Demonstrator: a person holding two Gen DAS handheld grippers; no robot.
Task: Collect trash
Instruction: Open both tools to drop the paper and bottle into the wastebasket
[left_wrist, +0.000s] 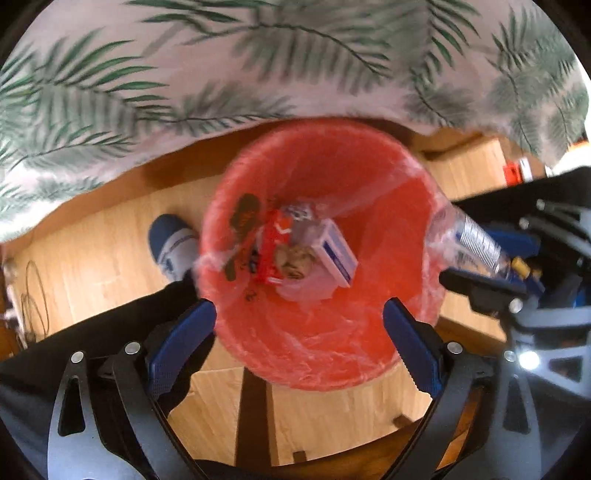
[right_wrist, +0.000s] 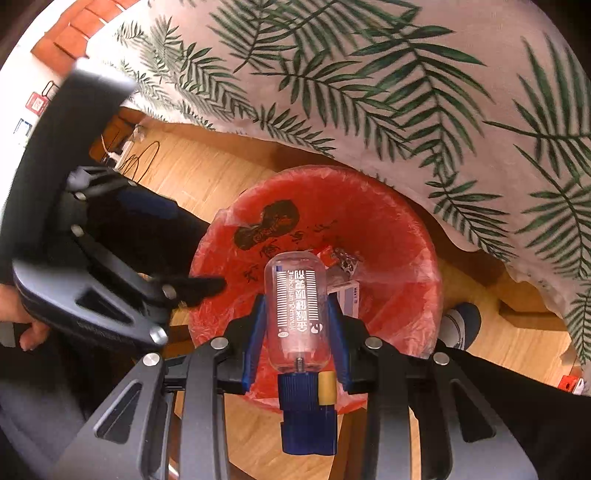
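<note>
A red bin (left_wrist: 388, 229) lined with a clear bag stands on the wood floor; it also shows in the right wrist view (right_wrist: 399, 295). Inside lie a white and blue box (left_wrist: 338, 251), a red wrapper (left_wrist: 275, 243) and crumpled scraps. My left gripper (left_wrist: 299, 321) is open and empty above the bin's near rim. My right gripper (right_wrist: 297, 310) is shut on a clear spray bottle (right_wrist: 297, 302) with a blue cap, held over the bin. That bottle also shows at the bin's right rim in the left wrist view (left_wrist: 476, 236).
A table with a palm-leaf cloth (left_wrist: 221, 74) overhangs the bin's far side. The person's blue and white slipper (left_wrist: 173, 247) stands left of the bin, and dark trouser legs are close by. Cables (left_wrist: 35, 295) lie on the floor at the left.
</note>
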